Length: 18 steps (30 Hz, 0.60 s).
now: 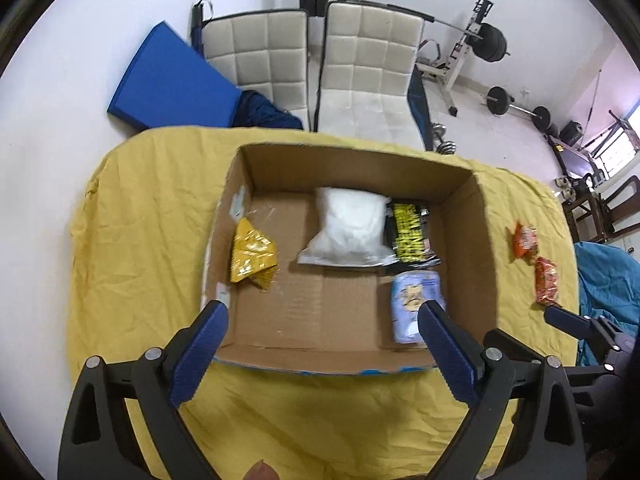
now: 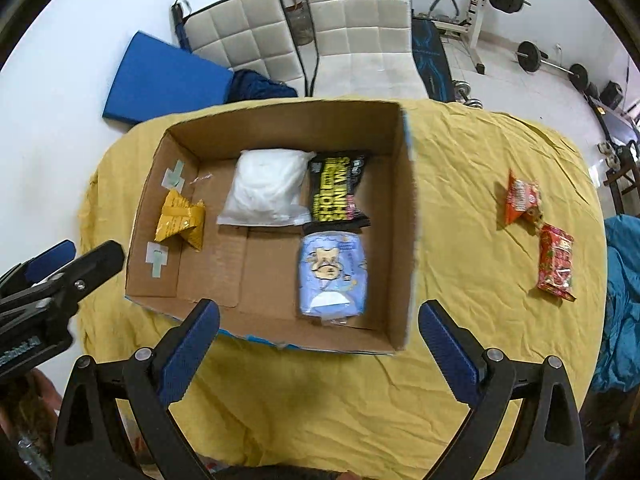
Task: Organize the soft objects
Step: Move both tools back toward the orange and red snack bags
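Hovering wide-jawed and empty, the left gripper [image 1: 322, 318] and right gripper [image 2: 320, 320] are facing a cardboard box [image 2: 404, 216] holding four crinkly pouches; two glossy red packets [image 2: 556, 262] are lying right on the wrinkled yellow worktop [image 2: 472, 168].

Your box [image 2: 404, 216]: matt brown corrugated cardboard | table cloth [image 2: 480, 152]: crinkled yellow fabric, matt | your yellow packet [image 2: 180, 216], red packet [image 2: 556, 262] and orange packet [image 2: 520, 200]: glossy crinkly foil | white bag [image 2: 266, 188]: clear smooth plastic | finger pads [image 1: 202, 354]: ribbed blue rubber on matt black plastic | chairs [image 1: 368, 60]: quilted cream leather-look.
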Motion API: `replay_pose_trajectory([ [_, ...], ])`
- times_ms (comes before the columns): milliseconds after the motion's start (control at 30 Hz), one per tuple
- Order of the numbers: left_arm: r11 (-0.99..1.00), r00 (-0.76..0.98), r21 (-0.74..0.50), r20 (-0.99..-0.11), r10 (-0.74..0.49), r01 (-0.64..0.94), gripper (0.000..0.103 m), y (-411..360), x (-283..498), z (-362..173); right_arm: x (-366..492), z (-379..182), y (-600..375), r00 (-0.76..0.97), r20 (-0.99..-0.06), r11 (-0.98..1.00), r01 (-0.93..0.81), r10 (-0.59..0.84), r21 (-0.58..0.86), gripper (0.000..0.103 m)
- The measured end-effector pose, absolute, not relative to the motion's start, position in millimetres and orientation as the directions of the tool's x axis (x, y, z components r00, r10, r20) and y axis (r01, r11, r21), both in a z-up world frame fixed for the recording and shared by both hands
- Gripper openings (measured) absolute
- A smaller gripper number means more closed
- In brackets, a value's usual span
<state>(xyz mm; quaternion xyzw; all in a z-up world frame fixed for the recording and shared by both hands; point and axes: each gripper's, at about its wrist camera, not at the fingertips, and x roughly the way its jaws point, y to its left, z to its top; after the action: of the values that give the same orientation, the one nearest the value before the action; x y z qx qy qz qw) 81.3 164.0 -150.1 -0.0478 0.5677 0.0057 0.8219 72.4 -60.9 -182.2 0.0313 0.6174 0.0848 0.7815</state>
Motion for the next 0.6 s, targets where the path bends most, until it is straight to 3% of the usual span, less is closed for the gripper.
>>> replay_pose_trajectory([
  [367, 0.995, 0.372, -0.073, -0.924, -0.092, 0.063, 0.097, 60.3, 105.4, -128.5, 75.2, -171.1, -209.1, 0.254, -0.960, 0.980, 0.122, 0.120, 0.155, 0.101],
  [600, 0.985, 0.309, -0.074, -0.943, -0.120, 0.157, 0.097, -41.9, 139.5, -157.7, 92.8, -212.7, -328.9, 0.171, -0.985, 0.964, 0.258, 0.019, 0.063, 0.101],
])
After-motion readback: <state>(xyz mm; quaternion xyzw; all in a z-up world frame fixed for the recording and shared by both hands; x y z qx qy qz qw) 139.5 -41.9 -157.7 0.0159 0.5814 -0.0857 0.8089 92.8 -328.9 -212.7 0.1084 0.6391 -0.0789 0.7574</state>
